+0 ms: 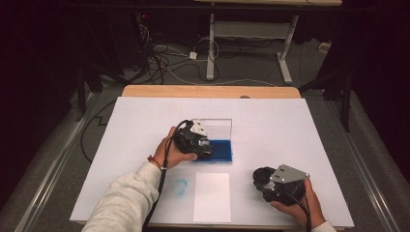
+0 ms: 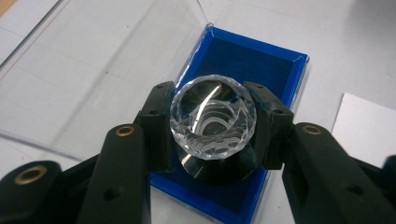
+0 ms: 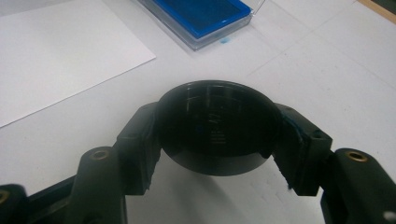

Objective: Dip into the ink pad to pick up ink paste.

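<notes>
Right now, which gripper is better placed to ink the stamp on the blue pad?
Left. The left gripper is shut on the clear-handled stamp directly over the open blue ink pad. The right gripper grips a black round cap off to the side, near the white paper sheet.

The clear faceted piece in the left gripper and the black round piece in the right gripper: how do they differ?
The clear faceted piece is see-through and cut-edged; the black round piece is opaque, smooth and glossy. The clear piece is held over the blue ink pad; the black one sits over the bare white table. Both are round and clamped between jaws.
</notes>
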Motion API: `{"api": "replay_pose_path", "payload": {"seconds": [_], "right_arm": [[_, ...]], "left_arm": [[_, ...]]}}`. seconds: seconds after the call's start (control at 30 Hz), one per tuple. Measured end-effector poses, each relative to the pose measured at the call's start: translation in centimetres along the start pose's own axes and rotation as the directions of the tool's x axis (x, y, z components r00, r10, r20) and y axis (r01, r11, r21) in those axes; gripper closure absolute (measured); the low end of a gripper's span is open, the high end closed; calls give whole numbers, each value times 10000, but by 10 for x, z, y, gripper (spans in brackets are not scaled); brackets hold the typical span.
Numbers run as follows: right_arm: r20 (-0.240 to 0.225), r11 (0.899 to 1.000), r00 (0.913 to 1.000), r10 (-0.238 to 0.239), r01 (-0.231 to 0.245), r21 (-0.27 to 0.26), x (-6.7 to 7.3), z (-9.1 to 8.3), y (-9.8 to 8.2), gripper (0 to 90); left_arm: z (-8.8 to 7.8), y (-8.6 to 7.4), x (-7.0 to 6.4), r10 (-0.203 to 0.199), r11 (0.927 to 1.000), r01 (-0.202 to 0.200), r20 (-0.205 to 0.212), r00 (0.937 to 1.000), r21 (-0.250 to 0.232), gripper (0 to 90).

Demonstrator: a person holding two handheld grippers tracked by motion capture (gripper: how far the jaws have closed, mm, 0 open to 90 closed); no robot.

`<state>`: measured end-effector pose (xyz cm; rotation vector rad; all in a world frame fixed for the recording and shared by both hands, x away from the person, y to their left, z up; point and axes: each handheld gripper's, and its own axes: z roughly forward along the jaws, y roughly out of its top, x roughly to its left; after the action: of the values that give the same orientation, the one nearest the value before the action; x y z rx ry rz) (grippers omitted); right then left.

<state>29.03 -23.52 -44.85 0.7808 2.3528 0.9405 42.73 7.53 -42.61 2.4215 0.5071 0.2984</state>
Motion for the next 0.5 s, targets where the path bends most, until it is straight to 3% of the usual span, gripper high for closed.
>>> {"api": "replay_pose_path", "payload": {"seconds": [0.23,0.5], "right_arm": [[13,9999,10000,49,-49,145,-2,1,-1,386],[35,9998,9999,153,-154,92,-3,0,-2,386]], "left_arm": [[1,8,1,-162,9985,160,38,9999,517,552],[0,8,1,-152,9980,148,54,9999,612,552]]}}
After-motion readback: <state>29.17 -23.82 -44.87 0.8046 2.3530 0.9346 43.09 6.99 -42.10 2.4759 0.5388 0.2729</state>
